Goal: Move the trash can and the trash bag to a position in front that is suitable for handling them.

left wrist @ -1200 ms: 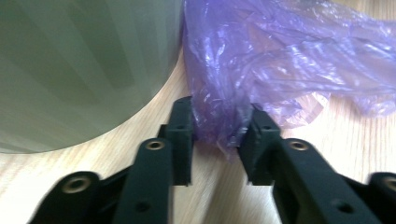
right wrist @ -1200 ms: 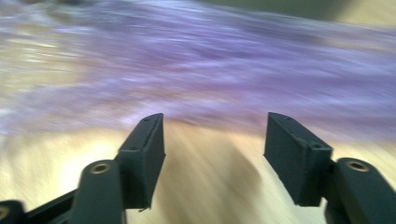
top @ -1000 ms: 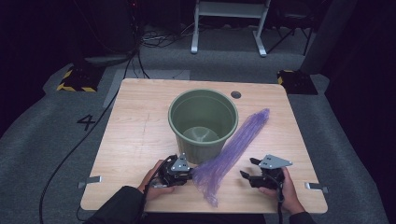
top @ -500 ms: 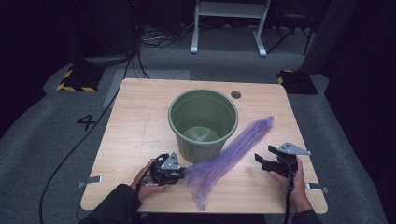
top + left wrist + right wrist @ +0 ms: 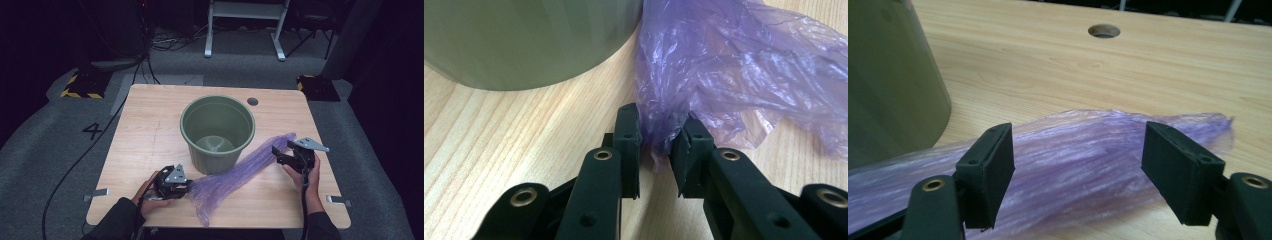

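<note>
1. On the table (image 5: 150, 130), my left gripper (image 5: 186, 187) pinched the bag (image 5: 235, 172) at its near end beside the bin (image 5: 217, 131).
2. Since 1 second ago, the right gripper (image 5: 286, 152) had slid outward, jaws spread over the far end; the bag lay stretched flatter.
3. Right edge was close; open room lay left.

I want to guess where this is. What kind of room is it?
Probably a lab or recording studio. A lone wooden table stands on grey carpet with a number marked on it, cables trail across the floor, and dark surroundings enclose it.
</note>
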A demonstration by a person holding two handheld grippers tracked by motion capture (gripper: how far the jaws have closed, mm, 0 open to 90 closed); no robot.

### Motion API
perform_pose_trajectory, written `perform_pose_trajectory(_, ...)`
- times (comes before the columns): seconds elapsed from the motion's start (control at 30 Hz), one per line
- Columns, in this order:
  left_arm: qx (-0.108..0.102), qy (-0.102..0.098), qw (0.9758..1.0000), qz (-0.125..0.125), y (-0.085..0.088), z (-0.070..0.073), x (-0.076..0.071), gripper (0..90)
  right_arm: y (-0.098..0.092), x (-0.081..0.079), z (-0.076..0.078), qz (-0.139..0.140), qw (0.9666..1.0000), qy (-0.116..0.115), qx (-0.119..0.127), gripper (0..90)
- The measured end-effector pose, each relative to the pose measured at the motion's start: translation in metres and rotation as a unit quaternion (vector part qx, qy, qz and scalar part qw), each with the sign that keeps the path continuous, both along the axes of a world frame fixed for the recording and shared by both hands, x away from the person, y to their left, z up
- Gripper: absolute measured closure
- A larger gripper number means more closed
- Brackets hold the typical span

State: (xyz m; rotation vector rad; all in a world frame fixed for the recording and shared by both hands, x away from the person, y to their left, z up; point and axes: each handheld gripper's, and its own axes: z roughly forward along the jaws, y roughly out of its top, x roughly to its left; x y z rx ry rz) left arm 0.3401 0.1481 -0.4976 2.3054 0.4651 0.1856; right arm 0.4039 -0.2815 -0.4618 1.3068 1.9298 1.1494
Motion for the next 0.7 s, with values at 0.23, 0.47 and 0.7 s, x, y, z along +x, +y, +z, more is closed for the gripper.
perform_pose_trajectory(0.23,0.001,-0.002,1.0,-0.003,0.002,0.0,0.001,73.5,0.025,0.011,-0.018,0.042,0.9977,0.038,-0.039,31.1)
perform_pose_trajectory(0.47,0.0,-0.003,1.0,-0.005,0.002,0.0,0.002,72.6,0.036,0.014,-0.034,0.091,0.9922,0.062,-0.059,50.4)
perform_pose_trajectory(0.7,-0.003,-0.005,1.0,-0.001,0.01,-0.001,0.003,70.5,0.041,0.01,-0.039,0.139,0.9855,0.065,-0.072,61.0)
